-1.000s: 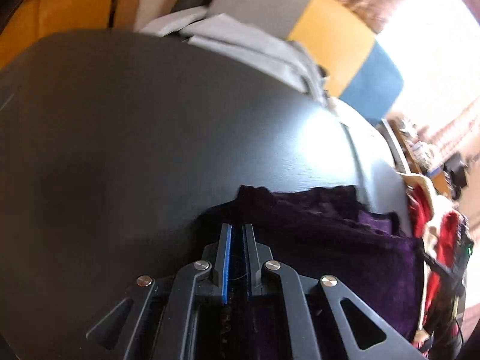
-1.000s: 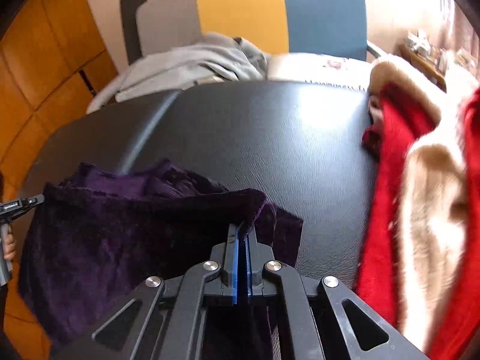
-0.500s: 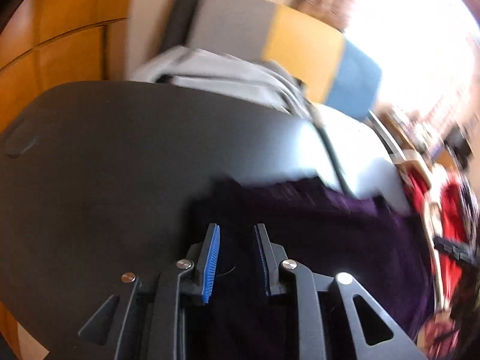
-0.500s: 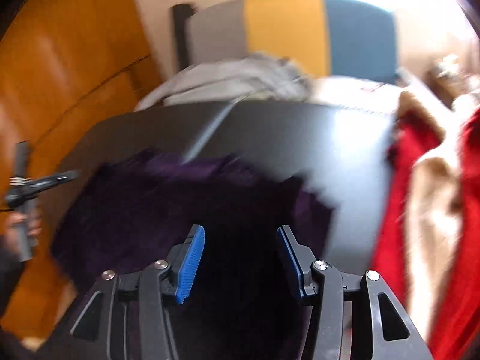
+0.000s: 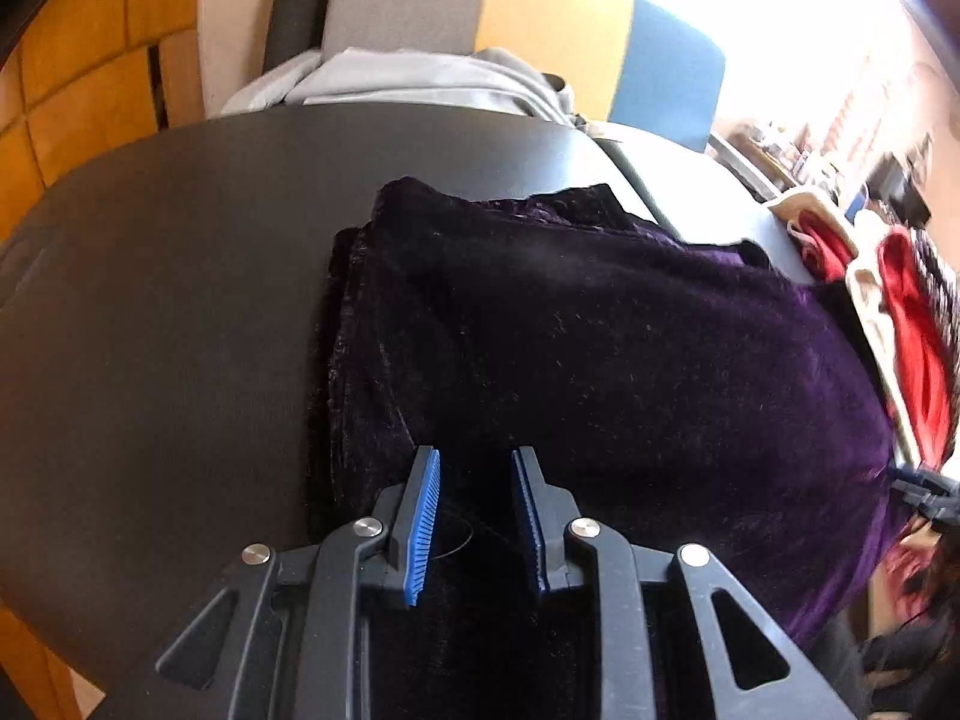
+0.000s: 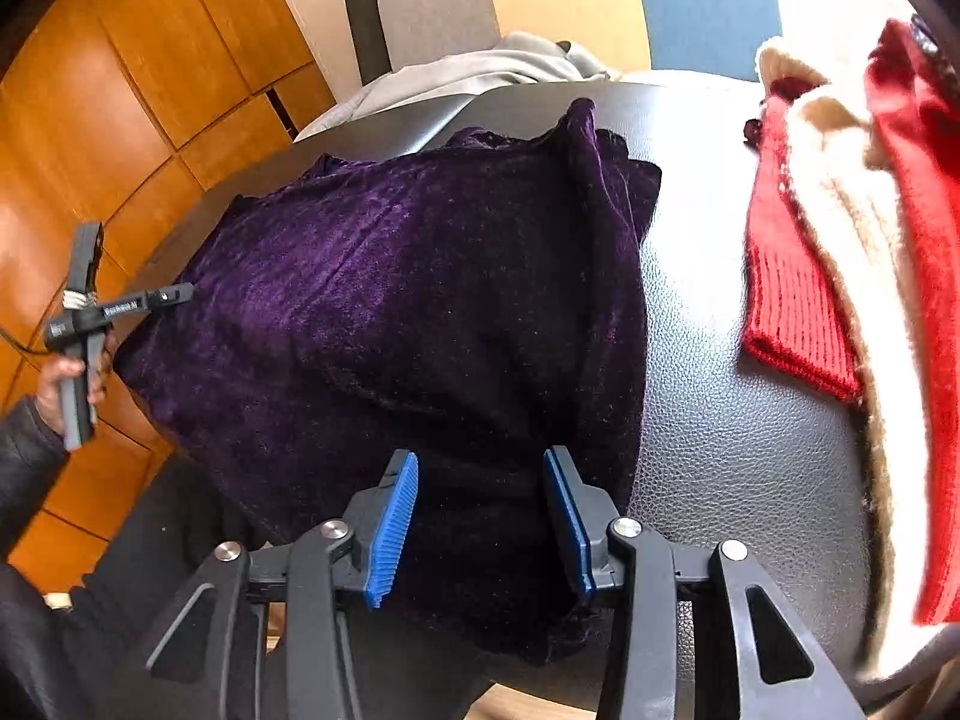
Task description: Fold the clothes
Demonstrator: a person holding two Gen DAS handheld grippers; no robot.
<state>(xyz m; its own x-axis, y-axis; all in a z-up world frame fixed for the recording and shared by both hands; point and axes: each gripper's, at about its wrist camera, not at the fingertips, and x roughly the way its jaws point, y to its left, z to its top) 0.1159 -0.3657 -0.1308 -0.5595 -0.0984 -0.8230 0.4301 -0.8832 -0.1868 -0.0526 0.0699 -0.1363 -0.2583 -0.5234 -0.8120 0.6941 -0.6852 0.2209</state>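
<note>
A dark purple velvet garment (image 5: 600,348) lies folded over on the black table (image 5: 156,300), its near edge hanging off the front. It also shows in the right wrist view (image 6: 408,300). My left gripper (image 5: 475,501) is open and empty, hovering above the garment's near left part. My right gripper (image 6: 479,507) is open and empty above the garment's near right part. The left gripper also shows from the side in the right wrist view (image 6: 174,294), at the cloth's left edge.
A red and cream knit garment (image 6: 840,252) lies on the table's right side. Grey clothes (image 5: 408,78) are piled on a grey, yellow and blue chair (image 5: 540,24) behind the table. Wooden panels (image 6: 120,90) stand at the left.
Both grippers were shut on the purple garment's edge one second ago. They have opened, let it go, and drawn back toward me. The garment now lies folded on the table.
</note>
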